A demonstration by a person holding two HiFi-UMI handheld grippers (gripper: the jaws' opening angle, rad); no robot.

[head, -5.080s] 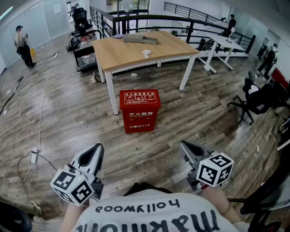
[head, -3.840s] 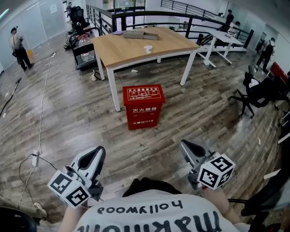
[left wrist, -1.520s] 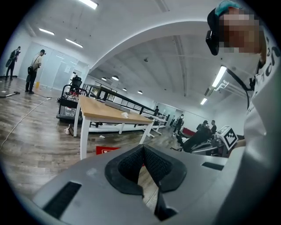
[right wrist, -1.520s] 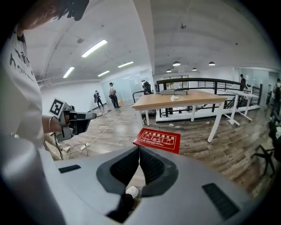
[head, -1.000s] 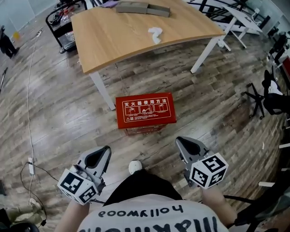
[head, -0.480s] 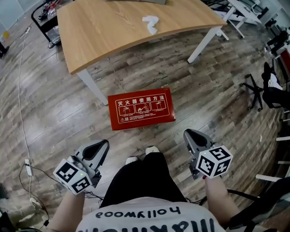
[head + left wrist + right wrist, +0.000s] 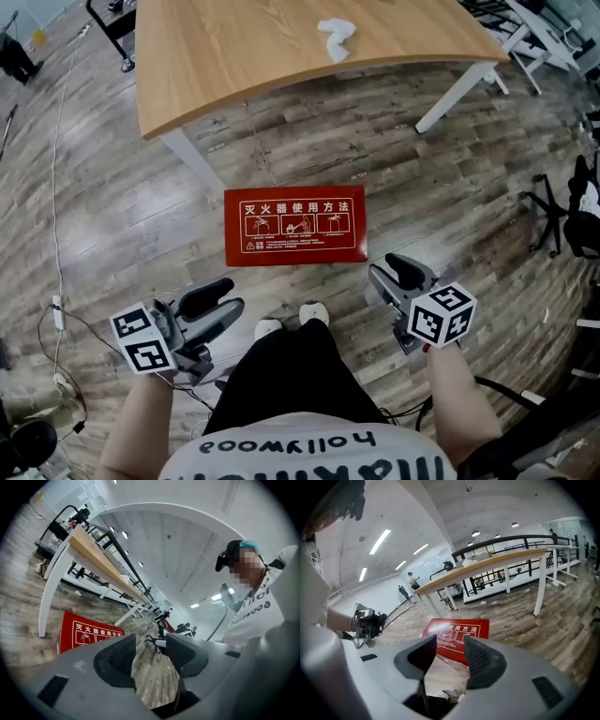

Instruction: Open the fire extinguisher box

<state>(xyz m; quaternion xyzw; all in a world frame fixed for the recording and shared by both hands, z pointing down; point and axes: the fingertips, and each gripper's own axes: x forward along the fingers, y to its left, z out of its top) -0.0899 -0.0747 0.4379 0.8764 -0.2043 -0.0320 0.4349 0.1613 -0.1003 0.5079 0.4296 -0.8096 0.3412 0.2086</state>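
The red fire extinguisher box stands on the wooden floor just ahead of my feet, its lid with white print facing up and closed. My left gripper hovers near the box's front left corner, apart from it, turned on its side. Its jaws are opening with nothing between them. My right gripper hangs just off the front right corner, also opening and empty. The box lid shows past the left gripper in the left gripper view. In the right gripper view, the box lies beyond the right gripper.
A wooden table with white legs stands right behind the box, with a crumpled white cloth on top. A black office chair is at the right. A cable with a power strip runs along the floor at the left.
Both grippers' jaws have parted from shut. The box now lies closer under me. The left gripper has rolled onto its side and the right has come nearer the box's corner.
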